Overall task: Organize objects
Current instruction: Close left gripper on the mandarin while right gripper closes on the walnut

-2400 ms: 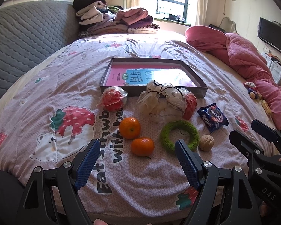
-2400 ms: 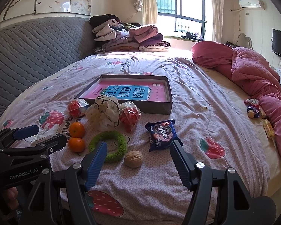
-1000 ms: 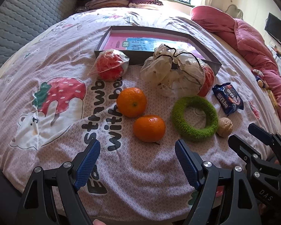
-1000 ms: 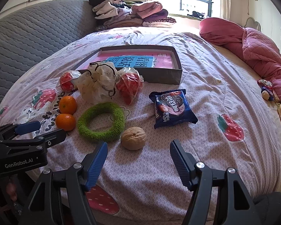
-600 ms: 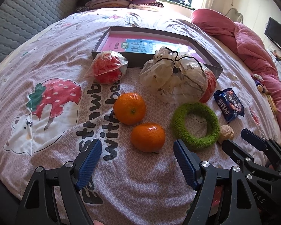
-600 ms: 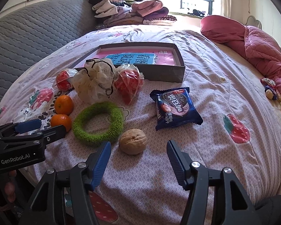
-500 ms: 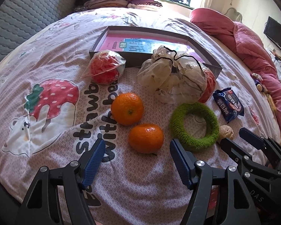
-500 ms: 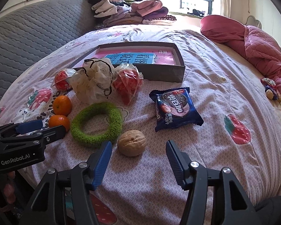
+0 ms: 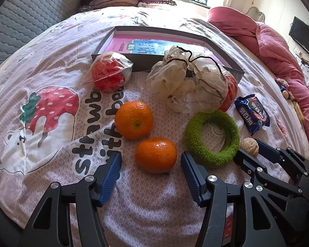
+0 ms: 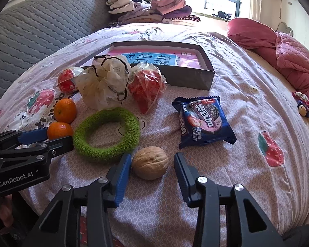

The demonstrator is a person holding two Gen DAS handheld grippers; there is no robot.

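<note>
Box [image 10: 206, 78]: lies open on the bedspread [image 10: 247, 164] behind the loose things; inside only a pink and blue printed sheet shows, so nothing looks put away yet
Left gripper [image 9: 150, 162]: fingers spread wide, nothing held; the near orange [image 9: 156, 154] sits between the tips with a gap on each side
Right gripper [image 10: 152, 164]: fingers apart, nothing held; the walnut [image 10: 150, 162] lies between them, very near the left finger, contact not clear
Far orange [image 9: 134, 119]: just behind the near one, almost touching it
Green ring [image 10: 106, 133]: flat on the cover, between oranges and walnut
White bag [image 10: 105, 84]: bunched up in front of the box
Red bags: one [image 9: 109, 74] left of the white bag, another [image 10: 147, 86] right of it, both near the box wall
Biscuit pack [image 10: 204, 121]: right of the ring, apart from the rest
Progress: seems at the very start; first picks lined up but not closed
Left to do: probably all eight loose items go into the box
</note>
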